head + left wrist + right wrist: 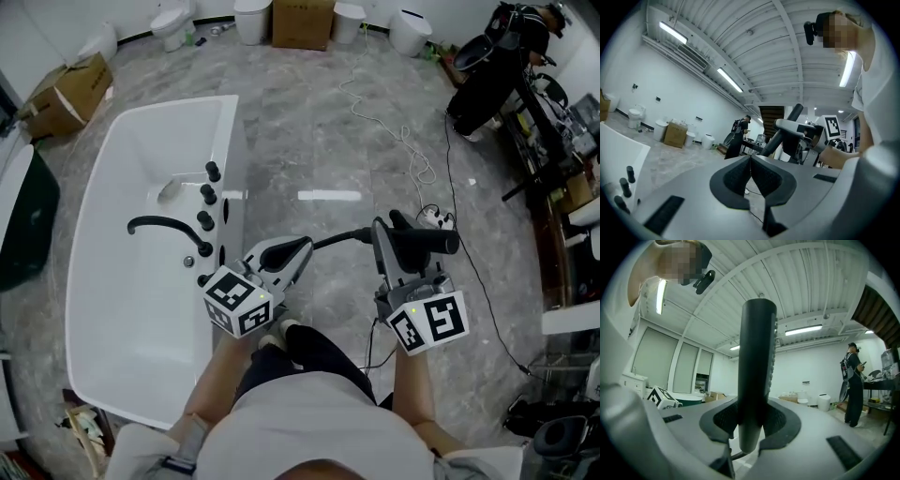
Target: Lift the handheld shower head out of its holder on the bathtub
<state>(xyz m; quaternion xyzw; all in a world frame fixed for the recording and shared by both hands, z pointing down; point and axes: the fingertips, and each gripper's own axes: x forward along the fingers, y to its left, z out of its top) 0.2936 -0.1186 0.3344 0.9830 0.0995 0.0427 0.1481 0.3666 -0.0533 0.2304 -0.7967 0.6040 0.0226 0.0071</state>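
Two pairs of tongs are held out level in front of the person, side by side. The right tongs (pixel 751 418) are pinching the black handle of the shower head (pixel 757 366), which stands upright between the ribbed pads with its lower end poking out beneath them. The left tongs (pixel 750 161) are pressed together with nothing between the pads.

From above, the shower head (pixel 427 241) lies across the top of the right tongs (pixel 386 246), clear of the bathtub and well apart from it. Its black hose (pixel 342 237) leads off toward nine o'clock and disappears behind the tip of the left tongs (pixel 302 251).

Further out at nine to ten o'clock sits the white bathtub (pixel 230 131), with a curved black spout (pixel 164 225) reaching over the basin and a row of black knobs (pixel 208 194) along its near rim. Which of the small black fittings on that rim is the holder I cannot tell.

On the grey marble floor (pixel 309 141) a white cable (pixel 394 131) snakes away toward one o'clock. At twelve o'clock a cardboard box (pixel 303 21) stands against the wall among white toilets (pixel 411 30). At two o'clock another person (pixel 497 56) in dark clothes bends over some equipment.
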